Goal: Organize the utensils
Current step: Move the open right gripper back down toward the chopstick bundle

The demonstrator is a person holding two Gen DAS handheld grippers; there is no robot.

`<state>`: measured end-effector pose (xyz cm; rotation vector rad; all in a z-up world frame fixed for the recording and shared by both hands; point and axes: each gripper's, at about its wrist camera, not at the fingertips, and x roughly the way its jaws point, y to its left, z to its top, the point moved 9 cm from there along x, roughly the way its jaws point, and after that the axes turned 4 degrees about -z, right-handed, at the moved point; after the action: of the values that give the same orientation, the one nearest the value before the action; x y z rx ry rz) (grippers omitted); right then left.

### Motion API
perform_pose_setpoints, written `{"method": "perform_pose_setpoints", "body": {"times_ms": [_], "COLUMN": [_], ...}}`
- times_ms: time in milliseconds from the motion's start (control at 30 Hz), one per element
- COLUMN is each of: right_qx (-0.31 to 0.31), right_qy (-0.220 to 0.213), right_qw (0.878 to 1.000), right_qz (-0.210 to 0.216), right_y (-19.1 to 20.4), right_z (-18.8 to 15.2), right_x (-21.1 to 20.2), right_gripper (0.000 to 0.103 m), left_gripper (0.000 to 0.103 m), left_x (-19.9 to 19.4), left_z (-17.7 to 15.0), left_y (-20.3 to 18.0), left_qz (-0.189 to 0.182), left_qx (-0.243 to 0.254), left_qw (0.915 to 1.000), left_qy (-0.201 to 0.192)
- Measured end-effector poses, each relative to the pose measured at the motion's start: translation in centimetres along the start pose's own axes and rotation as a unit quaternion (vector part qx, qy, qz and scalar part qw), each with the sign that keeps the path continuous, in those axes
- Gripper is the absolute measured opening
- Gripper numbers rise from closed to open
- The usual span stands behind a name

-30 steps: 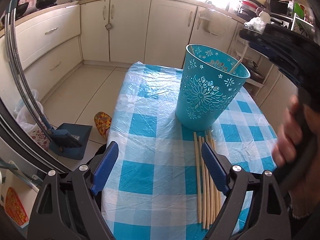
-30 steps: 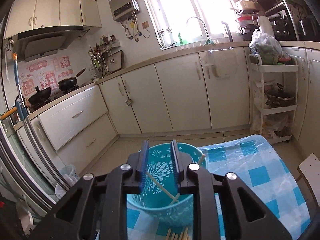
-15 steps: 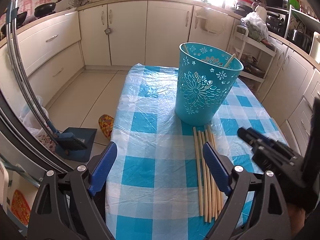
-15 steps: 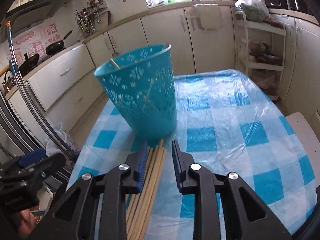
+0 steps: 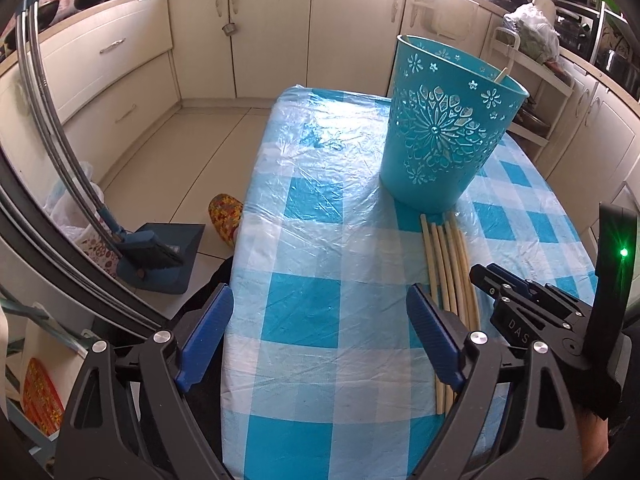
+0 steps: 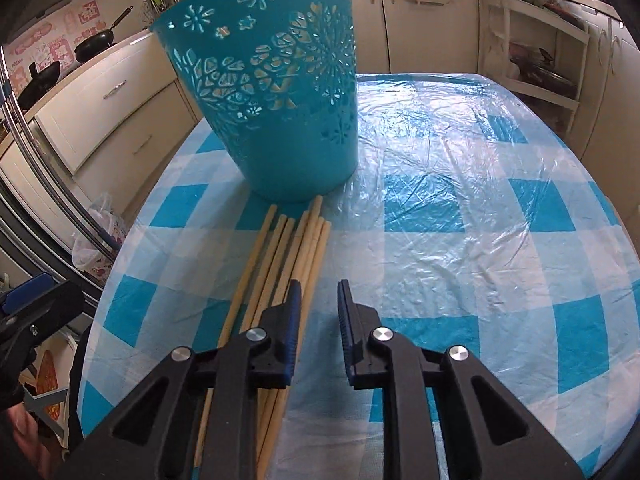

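**Right hand-held gripper drops to the chopstick bundle**

A second ago my right hand-held gripper [image 6: 317, 312] was up over the turquoise plastic basket with cut-out flower patterns [image 6: 276, 92]; now it has come down low over the desk, nose tilted toward the loose bundle of pale wooden chopsticks [image 6: 288, 248]. Its jaws are closing, narrow already, with nothing between them yet: the sticks lie just to their left, under the left jaw. I judge the next stick is about to be picked up for the basket, where one stick [image 5: 502, 74] already leans at the rim.

My left hand-held gripper [image 5: 320, 336] hovers wide apart and empty over the cloth, having barely shifted.

The bundle lies flat, its far ends touching the basket's base. The desk wears a blue-and-white checked cloth under clear plastic film [image 5: 320, 208]. Around it: cream kitchen cabinets [image 5: 272, 28], a tiled floor, a blue dustpan with brush [image 5: 160, 256].
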<state>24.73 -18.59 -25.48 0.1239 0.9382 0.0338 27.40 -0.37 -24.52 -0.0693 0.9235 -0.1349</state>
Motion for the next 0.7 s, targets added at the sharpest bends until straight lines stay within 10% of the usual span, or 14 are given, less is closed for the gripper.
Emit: {"method": "perform_pose_setpoints", "body": {"times_ms": [700], "right_qx": [-0.076], "right_qy": [0.011], "right_qw": [0.995], "right_qz": [-0.061], "right_y": [0.3], "right_z": [-0.1], "right_x": [0.4], "right_gripper": [0.009], "left_gripper": [0.084], "left_x": [2.0], "left_z": [-0.9], "left_y": [-1.9], "left_qz": [-0.002], "left_qx": [0.018], "left_qw": [0.9994], "left_qy": [0.030]}}
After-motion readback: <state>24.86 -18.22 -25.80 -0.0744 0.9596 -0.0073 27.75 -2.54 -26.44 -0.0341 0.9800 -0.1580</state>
